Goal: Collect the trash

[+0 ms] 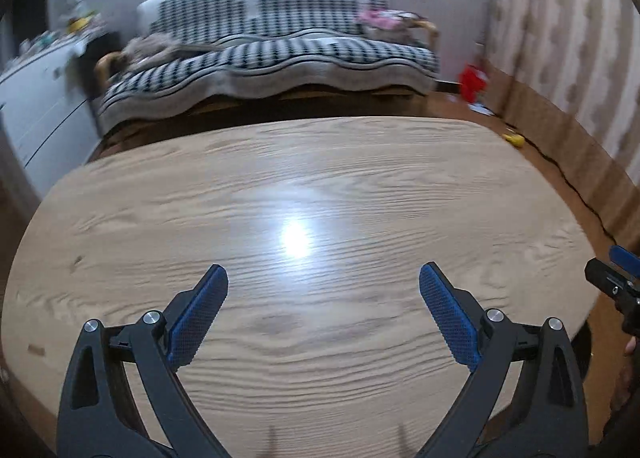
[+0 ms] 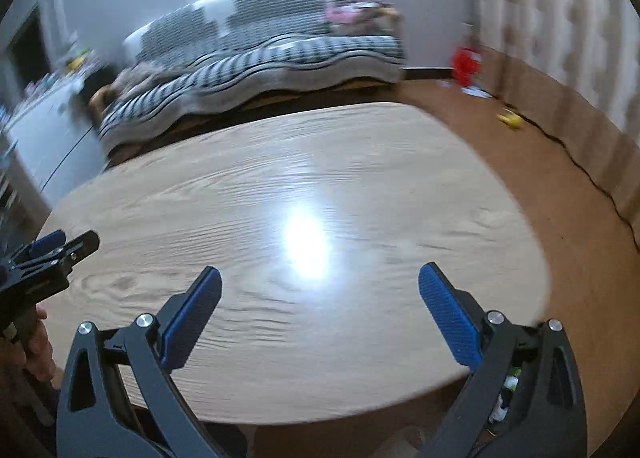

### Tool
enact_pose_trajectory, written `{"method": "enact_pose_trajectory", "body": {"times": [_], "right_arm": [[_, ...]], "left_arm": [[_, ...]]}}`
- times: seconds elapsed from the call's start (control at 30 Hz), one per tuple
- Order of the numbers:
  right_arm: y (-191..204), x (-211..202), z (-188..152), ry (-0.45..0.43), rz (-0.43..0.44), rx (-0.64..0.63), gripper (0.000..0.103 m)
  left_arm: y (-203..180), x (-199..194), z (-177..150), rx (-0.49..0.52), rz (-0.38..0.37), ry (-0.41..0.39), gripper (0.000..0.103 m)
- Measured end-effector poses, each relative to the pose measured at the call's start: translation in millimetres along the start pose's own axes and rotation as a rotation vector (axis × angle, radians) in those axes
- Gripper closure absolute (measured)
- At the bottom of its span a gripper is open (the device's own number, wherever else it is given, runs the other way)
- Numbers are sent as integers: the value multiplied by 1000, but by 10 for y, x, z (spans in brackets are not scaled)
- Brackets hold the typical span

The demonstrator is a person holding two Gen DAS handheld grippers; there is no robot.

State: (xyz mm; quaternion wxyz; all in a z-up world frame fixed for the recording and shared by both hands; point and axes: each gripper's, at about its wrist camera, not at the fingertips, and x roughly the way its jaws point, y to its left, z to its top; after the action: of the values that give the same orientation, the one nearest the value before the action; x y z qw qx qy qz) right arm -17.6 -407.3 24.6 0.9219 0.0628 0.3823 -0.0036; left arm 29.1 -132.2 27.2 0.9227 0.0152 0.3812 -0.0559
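My left gripper [image 1: 323, 278] is open and empty above the near half of a light wooden table [image 1: 160, 198]. My right gripper [image 2: 319, 280] is open and empty above the same table [image 2: 380, 162], near its front right edge. Each gripper shows in the other's view: the right one at the far right [image 1: 614, 278], the left one at the far left [image 2: 52, 248]. No trash lies on the tabletop. A glimpse of white and green items [image 2: 508, 390] shows below the table edge behind my right finger; what they are is unclear.
A sofa with a black-and-white checked cover [image 1: 280, 54] stands behind the table. A white dresser [image 1: 36, 98] is at the left. On the brown floor at the right are a red object [image 1: 472, 82], a yellow object [image 1: 514, 137] and a black cable [image 1: 568, 178].
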Motion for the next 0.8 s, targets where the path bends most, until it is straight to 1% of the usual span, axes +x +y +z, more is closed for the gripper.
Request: {"method": "enact_pose_trajectory", "body": {"times": [0.1, 0.2, 0.33, 0.43, 0.53, 0.8], "right_arm": [[451, 176, 41, 22, 52, -44, 8], [832, 320, 83, 43, 93, -82, 8], [1201, 460, 88, 53, 107, -123, 8], [1327, 541, 59, 64, 110, -128, 8], [1347, 607, 14, 65, 96, -136, 8], [1383, 752, 74, 78, 94, -130, 8]], "left_arm": [[417, 1, -75, -49, 54, 0, 9], [775, 18, -121, -109, 77, 12, 9], [1055, 53, -157, -142, 103, 7, 9], [1183, 134, -139, -149, 110, 13, 9], [1250, 182, -144, -143, 113, 17, 9], [1329, 238, -188, -135, 116, 20, 9]]}}
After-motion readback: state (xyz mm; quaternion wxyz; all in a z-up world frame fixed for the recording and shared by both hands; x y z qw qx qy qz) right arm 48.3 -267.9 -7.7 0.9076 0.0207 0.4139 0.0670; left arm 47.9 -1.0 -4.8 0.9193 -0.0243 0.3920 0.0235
